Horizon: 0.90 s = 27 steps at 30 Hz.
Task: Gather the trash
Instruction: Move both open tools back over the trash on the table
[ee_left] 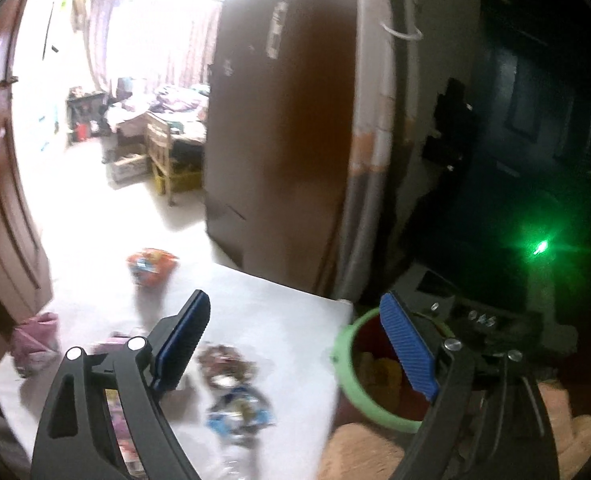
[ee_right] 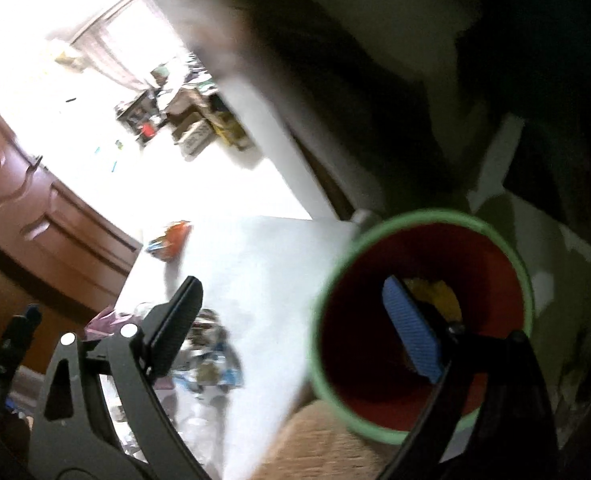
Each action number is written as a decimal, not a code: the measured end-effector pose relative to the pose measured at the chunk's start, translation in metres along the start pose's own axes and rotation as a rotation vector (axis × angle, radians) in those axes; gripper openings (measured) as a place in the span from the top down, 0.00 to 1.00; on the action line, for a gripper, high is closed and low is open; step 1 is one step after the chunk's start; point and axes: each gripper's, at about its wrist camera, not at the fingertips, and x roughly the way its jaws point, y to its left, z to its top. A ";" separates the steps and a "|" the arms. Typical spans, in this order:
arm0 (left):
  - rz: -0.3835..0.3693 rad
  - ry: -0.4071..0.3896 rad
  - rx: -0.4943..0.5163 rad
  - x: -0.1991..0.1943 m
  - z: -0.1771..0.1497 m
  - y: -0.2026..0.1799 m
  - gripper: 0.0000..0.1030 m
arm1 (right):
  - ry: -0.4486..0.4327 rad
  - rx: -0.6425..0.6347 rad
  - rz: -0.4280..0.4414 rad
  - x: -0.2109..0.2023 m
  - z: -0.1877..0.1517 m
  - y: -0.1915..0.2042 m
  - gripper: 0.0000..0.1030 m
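A red bin with a green rim (ee_right: 419, 320) stands beside the white table's right edge, with a yellow wrapper (ee_right: 435, 296) lying inside. My right gripper (ee_right: 295, 328) hangs open above the table's edge, its right finger over the bin's mouth, nothing between the pads. My left gripper (ee_left: 295, 344) is open too, over the table (ee_left: 279, 312), empty. On the table lie a brown wrapper (ee_left: 225, 364), a blue wrapper (ee_left: 241, 410) and an orange-red packet (ee_left: 151, 266) at the far corner. The bin's green rim (ee_left: 345, 364) shows between the left fingers.
A pink wrapper (ee_left: 35, 344) sits at the table's left edge, and more packets lie behind the left finger. A brown door (ee_left: 279, 128) and a dark wall stand beyond the table. A tan cushion (ee_left: 359, 452) lies below the bin. A bright room opens at far left.
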 end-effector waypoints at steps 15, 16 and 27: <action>0.181 -0.069 -0.111 -0.074 -0.013 0.113 0.19 | -0.057 -0.316 0.099 -0.016 -0.031 0.176 0.06; 0.196 -0.067 -0.119 -0.077 -0.016 0.121 0.19 | -0.057 -0.327 0.101 -0.015 -0.034 0.180 0.06; 0.256 0.099 -0.281 -0.072 -0.070 0.198 0.20 | -0.010 -0.366 0.071 0.005 -0.048 0.199 0.06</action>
